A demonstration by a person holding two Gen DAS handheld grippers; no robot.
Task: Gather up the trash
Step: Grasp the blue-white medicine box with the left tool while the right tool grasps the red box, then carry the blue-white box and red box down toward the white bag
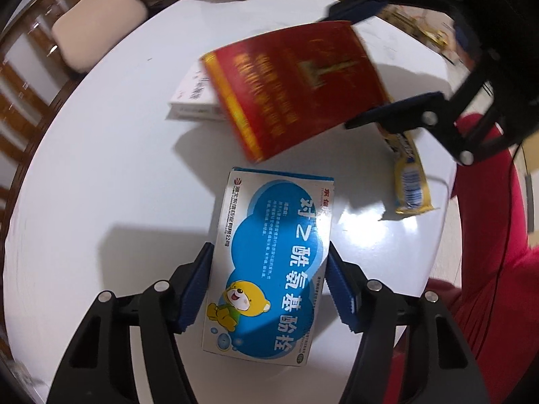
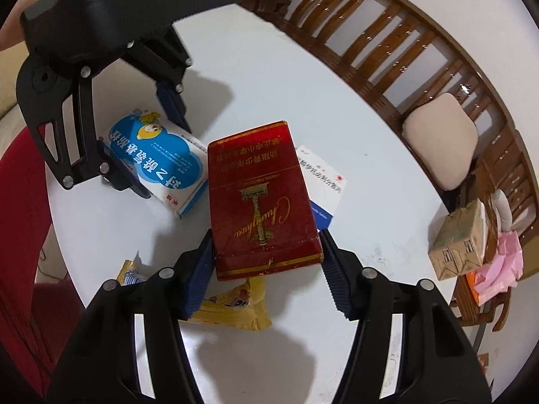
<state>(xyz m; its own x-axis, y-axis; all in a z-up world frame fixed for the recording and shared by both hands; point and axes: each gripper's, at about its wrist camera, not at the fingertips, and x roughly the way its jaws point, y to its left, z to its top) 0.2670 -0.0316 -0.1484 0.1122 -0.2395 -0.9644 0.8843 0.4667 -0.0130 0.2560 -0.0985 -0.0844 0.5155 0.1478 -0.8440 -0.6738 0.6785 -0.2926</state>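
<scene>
My left gripper is shut on a blue-and-white medicine box with a yellow bear, held just above the white round table. My right gripper is shut on a red cigarette box, lifted over the table. In the left wrist view the red box hangs between the right gripper's pads. A yellow snack wrapper lies on the table near its edge, under the right gripper. A white box lies flat behind the red box.
Wooden chairs with a beige cushion ring the table's far side. A cardboard tissue box and pink bag stand at the right. Red fabric lies beside the table's near edge.
</scene>
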